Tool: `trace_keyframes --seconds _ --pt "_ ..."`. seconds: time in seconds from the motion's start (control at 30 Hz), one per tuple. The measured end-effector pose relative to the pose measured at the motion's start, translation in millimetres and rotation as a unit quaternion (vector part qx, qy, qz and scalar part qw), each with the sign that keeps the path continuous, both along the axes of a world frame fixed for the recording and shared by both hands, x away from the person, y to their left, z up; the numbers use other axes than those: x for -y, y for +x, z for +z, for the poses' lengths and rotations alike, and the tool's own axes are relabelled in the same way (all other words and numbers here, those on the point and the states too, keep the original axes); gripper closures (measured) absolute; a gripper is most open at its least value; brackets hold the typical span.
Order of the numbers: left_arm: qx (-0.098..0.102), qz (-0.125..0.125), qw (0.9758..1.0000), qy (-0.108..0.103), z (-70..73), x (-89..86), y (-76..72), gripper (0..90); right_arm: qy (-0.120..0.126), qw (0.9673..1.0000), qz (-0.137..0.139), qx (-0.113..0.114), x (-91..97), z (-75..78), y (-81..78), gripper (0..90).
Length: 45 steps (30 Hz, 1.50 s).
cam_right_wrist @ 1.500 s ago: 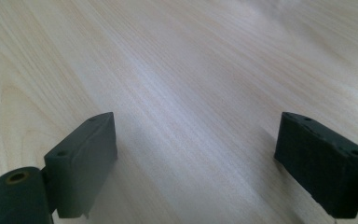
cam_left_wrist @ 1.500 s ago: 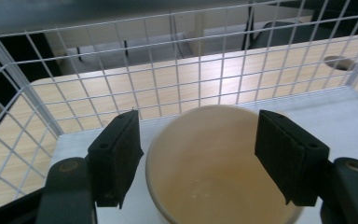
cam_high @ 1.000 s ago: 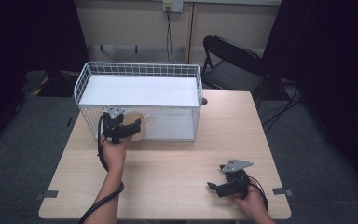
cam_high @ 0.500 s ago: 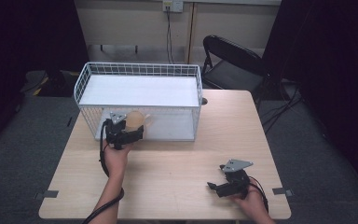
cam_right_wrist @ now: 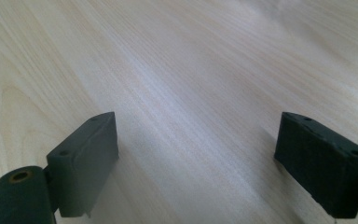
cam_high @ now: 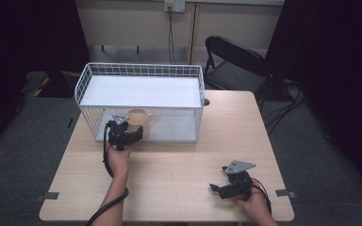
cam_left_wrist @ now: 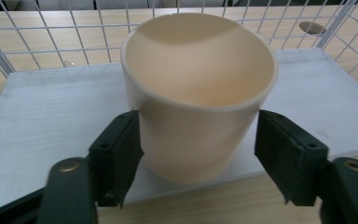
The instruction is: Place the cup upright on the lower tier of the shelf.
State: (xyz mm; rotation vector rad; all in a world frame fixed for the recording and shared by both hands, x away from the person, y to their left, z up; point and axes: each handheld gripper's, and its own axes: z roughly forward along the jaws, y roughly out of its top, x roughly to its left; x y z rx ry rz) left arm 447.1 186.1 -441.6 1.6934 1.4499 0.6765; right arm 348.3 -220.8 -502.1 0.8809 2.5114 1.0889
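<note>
Your left gripper [cam_left_wrist: 198, 154] sits at the open front of the wire basket [cam_high: 89, 80], its jaws standing either side of the cream cup [cam_left_wrist: 198, 100]. The left jaw is against the cup wall or nearly so; the right jaw stands just clear of it, so the cup is straddled, not clamped. The jaws have just been closing, with the cup between them. The cup stands upright on the white lower shelf [cam_left_wrist: 42, 121], close to that shelf's front edge. In the high view your left gripper [cam_high: 128, 136] is at the basket's lower level, under the white upper shelf [cam_high: 141, 92].

Your right gripper [cam_high: 230, 187] rests on the table [cam_high: 179, 160] well apart from the basket, jaws spread wide, nothing between them (bare wood in its own view).

Risks, as judged from here: one jaw meets the cup first, so further closing may push the cup sideways or tip it off the shelf's front edge. The grip also falls low on the wall; a lift from there may let the cup lean. The wire sides and the upper shelf leave little room, so a raised cup may knock against them.

Against the earlier frames: your left gripper sits lower and nearer the shelf; your right gripper is where it was.
</note>
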Motion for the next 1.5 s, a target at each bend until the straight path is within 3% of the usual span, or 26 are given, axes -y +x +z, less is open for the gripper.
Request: trace_keyframes --seconds 0.23,0.43,0.63,0.77,0.87,1.13,1.5 --pt "-0.004 0.001 1.0 0.004 -4.6 0.9 3.5 43.0 0.0 1.0 0.0 0.0 0.0 0.0 0.0 12.4" --pt "-0.007 0.0 0.9999 0.011 -7.1 1.1 4.9 47.0 0.0 1.0 0.0 0.0 0.0 0.0 0.0 12.4" --pt "-0.006 -0.015 0.9999 0.003 -7.7 -1.6 -0.3 26.2 0.0 1.0 0.0 0.0 0.0 0.0 0.0 12.4" --pt "-0.022 -0.032 0.9989 -0.026 -8.5 -6.3 -4.9 15.1 0.0 1.0 0.0 0.0 0.0 0.0 0.0 12.4" --pt "-0.024 -0.057 0.998 -0.01 -9.2 -10.0 -10.6 15.3 0.0 1.0 0.0 0.0 0.0 0.0 0.0 12.4" --pt "-0.031 -0.065 0.997 -0.028 -10.7 -15.4 -18.1 14.6 0.0 1.0 0.0 0.0 0.0 0.0 0.0 12.4" --pt "-0.028 -0.082 0.9961 -0.014 -7.1 -29.1 -31.1 13.0 0.0 1.0 0.0 0.0 0.0 0.0 0.1 12.4"
